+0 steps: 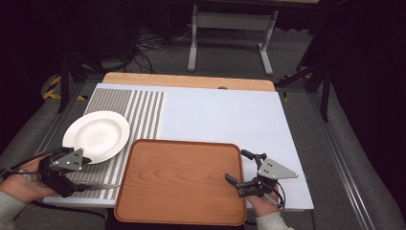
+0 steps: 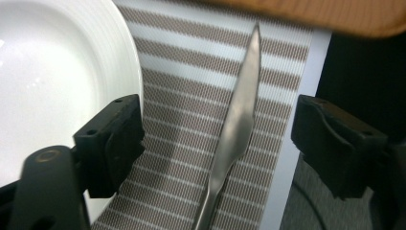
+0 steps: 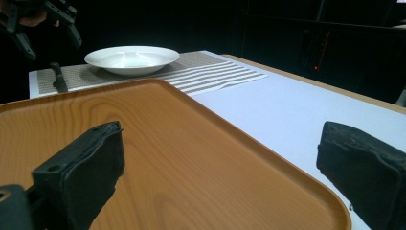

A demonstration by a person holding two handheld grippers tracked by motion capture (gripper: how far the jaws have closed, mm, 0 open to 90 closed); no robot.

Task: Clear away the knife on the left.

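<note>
A silver table knife (image 2: 237, 129) lies flat on the striped placemat (image 2: 191, 86), its tip pointing at the wooden tray (image 2: 311, 14). My left gripper (image 2: 218, 136) stands open around the blade, with a gap between each pad and the metal. From above, the knife (image 1: 100, 186) shows at the mat's near edge, with the left gripper (image 1: 76, 179) over its handle end. A white plate (image 1: 95, 135) sits just beyond on the mat. My right gripper (image 1: 238, 166) hovers open over the tray's (image 1: 179, 179) right edge with nothing between its jaws.
The placemat (image 1: 143, 115) covers the left part of a white table top (image 1: 225, 115) with a wooden far edge. The plate (image 3: 131, 58) and the other hand's gripper (image 3: 43, 19) show beyond the tray (image 3: 167, 143). A metal frame borders the table.
</note>
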